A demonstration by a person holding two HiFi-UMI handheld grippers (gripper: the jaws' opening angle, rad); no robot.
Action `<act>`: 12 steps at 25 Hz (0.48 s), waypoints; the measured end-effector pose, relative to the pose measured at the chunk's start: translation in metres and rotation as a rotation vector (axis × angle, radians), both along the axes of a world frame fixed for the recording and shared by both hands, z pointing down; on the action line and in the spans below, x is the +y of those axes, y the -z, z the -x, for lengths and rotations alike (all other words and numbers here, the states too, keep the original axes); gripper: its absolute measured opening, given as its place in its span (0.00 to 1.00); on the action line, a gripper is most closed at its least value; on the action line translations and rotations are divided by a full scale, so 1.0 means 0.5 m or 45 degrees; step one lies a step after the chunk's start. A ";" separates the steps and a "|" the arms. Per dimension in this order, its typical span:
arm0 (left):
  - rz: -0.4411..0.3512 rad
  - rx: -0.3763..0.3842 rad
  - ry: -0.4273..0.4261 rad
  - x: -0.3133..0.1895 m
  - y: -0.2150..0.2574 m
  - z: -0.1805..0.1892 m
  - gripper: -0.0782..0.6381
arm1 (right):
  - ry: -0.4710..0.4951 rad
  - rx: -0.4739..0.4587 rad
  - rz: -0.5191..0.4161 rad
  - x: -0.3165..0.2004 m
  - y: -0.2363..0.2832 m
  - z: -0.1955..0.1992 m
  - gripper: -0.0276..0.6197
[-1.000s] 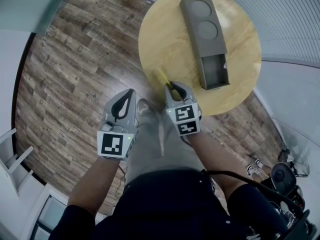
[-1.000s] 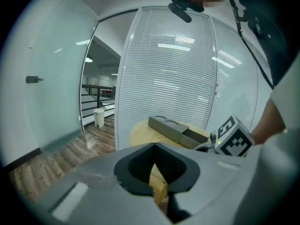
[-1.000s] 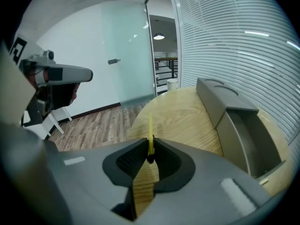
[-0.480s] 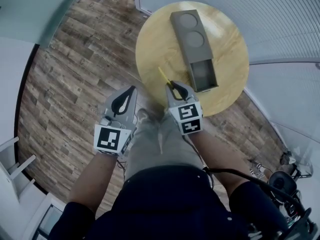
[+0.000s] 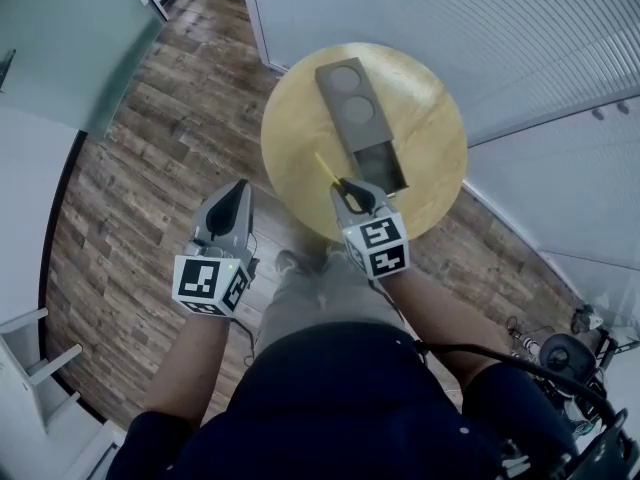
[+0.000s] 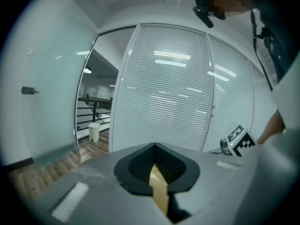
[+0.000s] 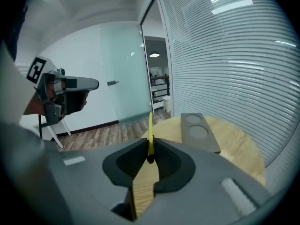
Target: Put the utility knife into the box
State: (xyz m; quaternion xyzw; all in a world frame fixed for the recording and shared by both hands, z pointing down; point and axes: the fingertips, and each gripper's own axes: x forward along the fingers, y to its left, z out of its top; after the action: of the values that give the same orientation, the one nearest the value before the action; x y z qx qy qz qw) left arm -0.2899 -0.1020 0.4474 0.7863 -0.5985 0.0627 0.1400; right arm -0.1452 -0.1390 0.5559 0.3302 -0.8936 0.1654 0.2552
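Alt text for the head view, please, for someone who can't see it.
Seen from above, the right gripper grips a yellow utility knife over the near side of a round wooden table, beside the open end of a grey box. The left gripper is shut and empty over the floor.

A round wooden table (image 5: 290, 138) bears one long grey box (image 5: 345, 93).

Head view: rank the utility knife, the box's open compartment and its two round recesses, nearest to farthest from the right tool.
1. utility knife: gripped by the right tool, pointing up-left.
2. open compartment: near end of the box, just beyond the tool.
3. nearer round recess: middle of the box.
4. farther round recess: the box's far end.
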 end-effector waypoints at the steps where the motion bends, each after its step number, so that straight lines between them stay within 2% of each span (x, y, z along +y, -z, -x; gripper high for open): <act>1: 0.001 0.014 0.016 -0.004 0.012 0.000 0.11 | -0.011 -0.014 0.001 -0.002 0.015 -0.005 0.13; 4: -0.040 0.001 0.040 -0.013 0.057 -0.008 0.11 | -0.021 -0.059 -0.005 -0.005 0.062 -0.013 0.13; 12: -0.080 -0.036 -0.006 -0.027 0.109 -0.044 0.11 | -0.062 -0.106 -0.016 -0.010 0.119 -0.033 0.13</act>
State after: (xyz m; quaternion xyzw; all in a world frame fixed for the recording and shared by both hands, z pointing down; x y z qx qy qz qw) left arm -0.2677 -0.1156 0.3928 0.7908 -0.6001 0.0553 0.1067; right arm -0.1288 -0.1437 0.4965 0.3465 -0.8961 0.1794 0.2116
